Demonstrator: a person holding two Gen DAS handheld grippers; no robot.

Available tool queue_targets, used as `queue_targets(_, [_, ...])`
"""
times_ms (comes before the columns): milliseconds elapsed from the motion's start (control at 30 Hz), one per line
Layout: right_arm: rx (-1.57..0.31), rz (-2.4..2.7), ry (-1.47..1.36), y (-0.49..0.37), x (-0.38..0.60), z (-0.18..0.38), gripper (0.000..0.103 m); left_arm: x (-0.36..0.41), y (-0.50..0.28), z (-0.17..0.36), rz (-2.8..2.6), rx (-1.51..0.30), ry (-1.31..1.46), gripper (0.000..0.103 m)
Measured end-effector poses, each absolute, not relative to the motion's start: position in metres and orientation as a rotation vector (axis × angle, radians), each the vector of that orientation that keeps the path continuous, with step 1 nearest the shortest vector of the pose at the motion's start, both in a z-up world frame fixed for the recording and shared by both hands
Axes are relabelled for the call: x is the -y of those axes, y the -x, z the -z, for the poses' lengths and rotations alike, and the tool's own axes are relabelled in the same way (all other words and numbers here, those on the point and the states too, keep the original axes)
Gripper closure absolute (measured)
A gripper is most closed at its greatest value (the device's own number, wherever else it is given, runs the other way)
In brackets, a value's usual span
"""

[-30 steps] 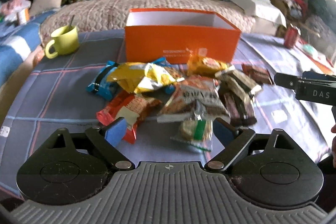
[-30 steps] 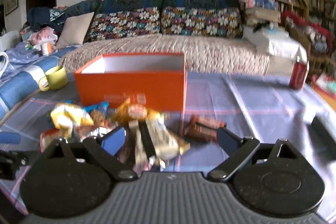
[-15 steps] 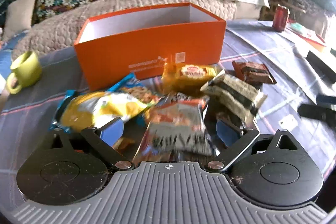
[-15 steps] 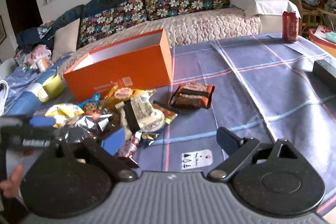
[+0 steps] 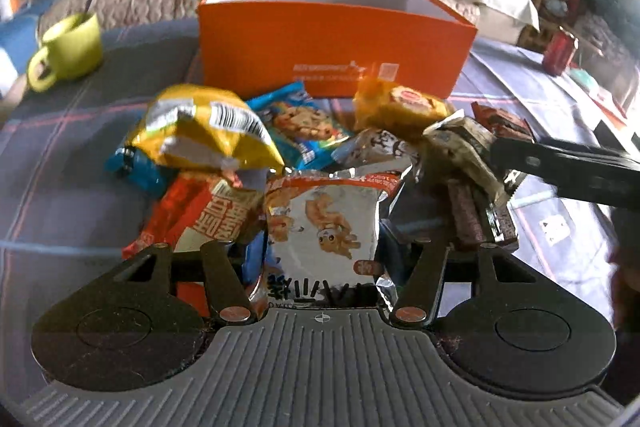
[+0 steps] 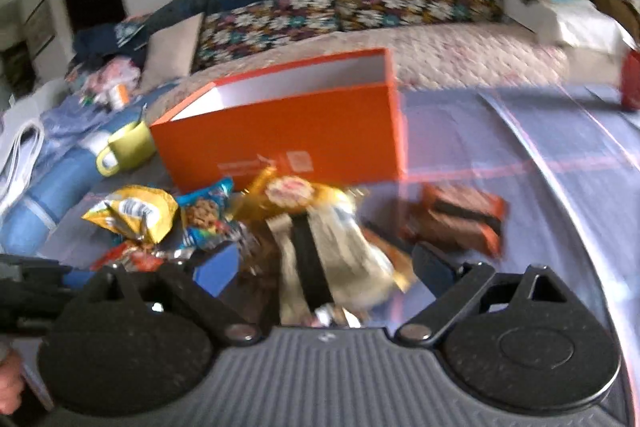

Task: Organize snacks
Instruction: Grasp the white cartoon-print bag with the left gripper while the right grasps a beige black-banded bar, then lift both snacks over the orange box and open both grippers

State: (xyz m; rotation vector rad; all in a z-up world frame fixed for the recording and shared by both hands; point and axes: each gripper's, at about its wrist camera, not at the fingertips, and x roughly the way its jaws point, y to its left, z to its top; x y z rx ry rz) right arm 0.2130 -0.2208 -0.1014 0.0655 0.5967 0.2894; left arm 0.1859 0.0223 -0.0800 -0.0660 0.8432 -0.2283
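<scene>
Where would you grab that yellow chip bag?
Probably by the crimped end seam of the yellow bag, the edge by the barcode, coming from above. The bag is puffy and rests tilted atop the pile, so the flat seam gives the fingers something thin to pinch.

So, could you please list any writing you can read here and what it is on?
Nothing reads clearly.
orange box: white print, too blurred.
silver packet: large characters, upside down, unreadable.
red packet: large characters, unreadable.
yellow bag: barcode, digits too small.
</scene>
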Motion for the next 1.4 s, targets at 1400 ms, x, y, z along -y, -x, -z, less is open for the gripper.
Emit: queue_targets(1400, [-0.526, -0.282, -0.094, -0.146, 0.263, 0.056, 0.047, -0.065, -0.137, 0.024, 0.224, -0.694, 0.069, 0.091])
